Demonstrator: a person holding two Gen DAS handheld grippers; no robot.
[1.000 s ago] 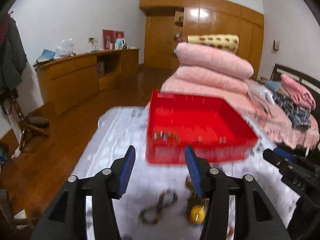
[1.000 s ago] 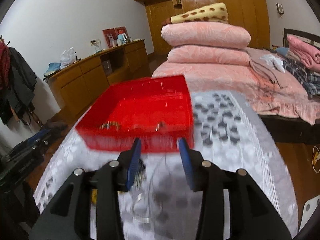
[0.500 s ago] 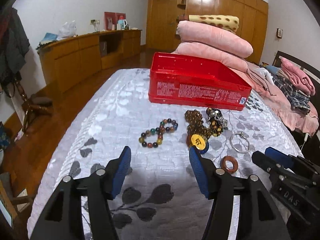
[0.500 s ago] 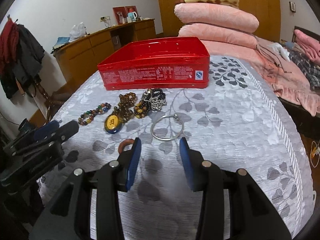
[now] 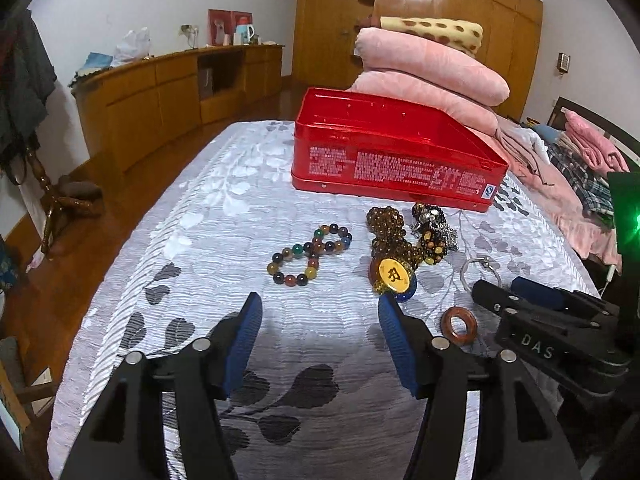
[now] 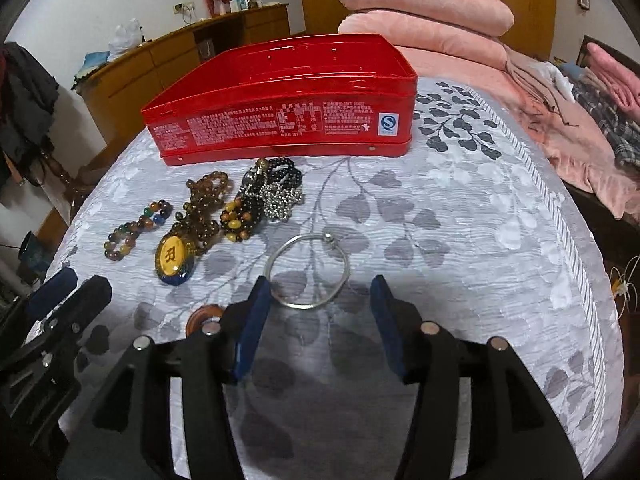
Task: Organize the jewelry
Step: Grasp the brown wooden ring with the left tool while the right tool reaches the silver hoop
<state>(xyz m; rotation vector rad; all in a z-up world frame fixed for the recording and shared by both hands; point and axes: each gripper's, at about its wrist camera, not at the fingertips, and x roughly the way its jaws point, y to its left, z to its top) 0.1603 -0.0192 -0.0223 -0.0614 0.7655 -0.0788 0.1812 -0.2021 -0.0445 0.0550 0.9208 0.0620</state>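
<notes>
Jewelry lies on the leaf-print cloth in front of an open red tin [image 5: 392, 152] [image 6: 280, 112]. There is a coloured bead bracelet [image 5: 310, 254] [image 6: 138, 228], a brown bead string with a yellow pendant [image 5: 394, 276] [image 6: 174, 260], a heap of dark beads [image 5: 432, 224] [image 6: 260, 196], a silver bangle [image 5: 480, 272] [image 6: 308, 272] and a brown ring [image 5: 459, 326] [image 6: 204, 316]. My left gripper [image 5: 320, 316] [image 6: 60, 292] is open and empty, short of the coloured bracelet. My right gripper [image 6: 320, 292] [image 5: 520, 296] has its jaws opening. The bangle lies flat just ahead of its tips, unpressed.
The cloth-covered table [image 6: 480, 220] drops off to a wooden floor [image 5: 60, 280] on the left. A bed with stacked pink quilts [image 5: 432, 68] stands behind and to the right. Wooden cabinets [image 5: 160, 92] line the far wall.
Both grippers have come down and back from the tin toward the loose jewelry. The right jaws now stand wider apart, with the bangle just before them.
</notes>
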